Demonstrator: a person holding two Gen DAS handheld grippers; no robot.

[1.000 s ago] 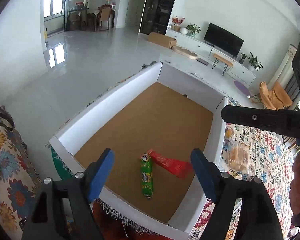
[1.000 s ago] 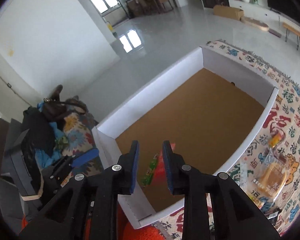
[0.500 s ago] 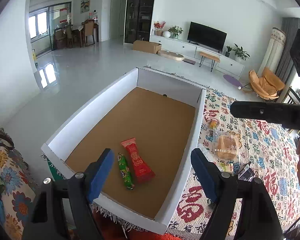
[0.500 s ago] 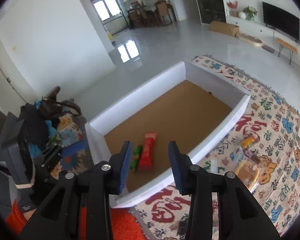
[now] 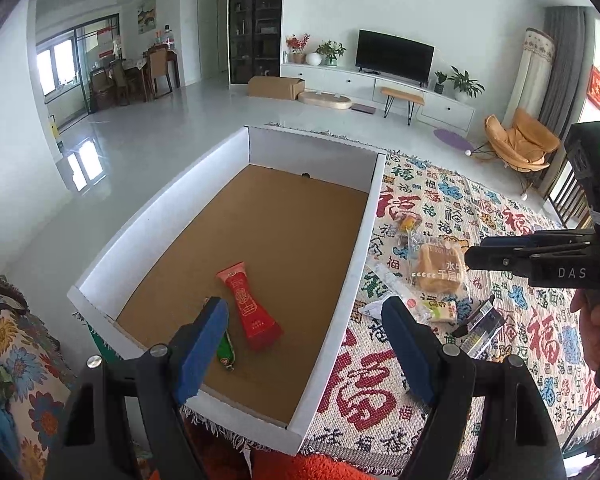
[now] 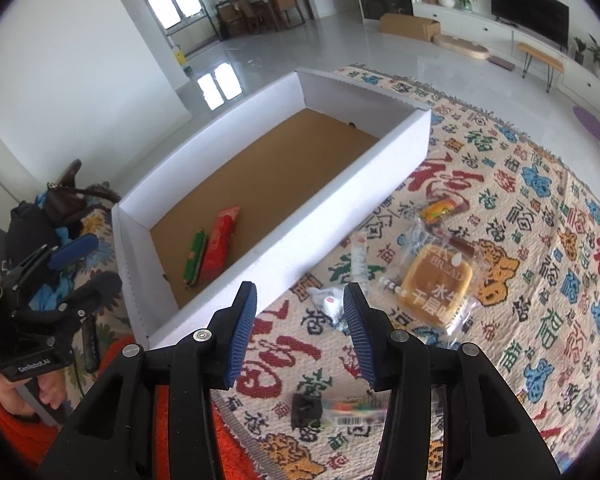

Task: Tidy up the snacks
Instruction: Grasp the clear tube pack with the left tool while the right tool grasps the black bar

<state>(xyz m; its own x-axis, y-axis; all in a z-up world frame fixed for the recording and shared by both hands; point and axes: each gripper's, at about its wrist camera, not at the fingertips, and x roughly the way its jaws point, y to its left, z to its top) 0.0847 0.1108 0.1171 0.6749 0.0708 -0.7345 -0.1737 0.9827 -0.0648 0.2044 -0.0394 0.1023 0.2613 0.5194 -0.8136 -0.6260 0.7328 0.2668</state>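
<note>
Moved: since a second ago we see the red pack point(image 5: 249, 307) gone from between the right gripper point(image 6: 300, 332) pads and lying flat in the box point(image 5: 358, 240), beside the green pack point(image 5: 225, 347); that gripper's jaws have just been opening and it now sits over the rug point(image 6: 540, 208), nothing between its pads.
Left gripper point(image 5: 304, 350): we find it wide, empty, above the box's near right corner.
Snacks in box: both packs lie touching at the near end, green on the left.
Snacks on rug: a bread pack point(image 6: 436, 284), a small orange pack point(image 6: 440, 210) beyond it, and a white wrapper point(image 6: 328, 304) just past the right pads.
Surface: patterned rug on a pale glossy floor; the box lies along the rug's left edge.
Room: TV point(image 5: 396, 56) on a far white cabinet, orange chair point(image 5: 520, 142) at right.
Unclear: a dark item point(image 6: 332, 410) near us on the rug is blurred; the green pack is partly behind a left pad.
</note>
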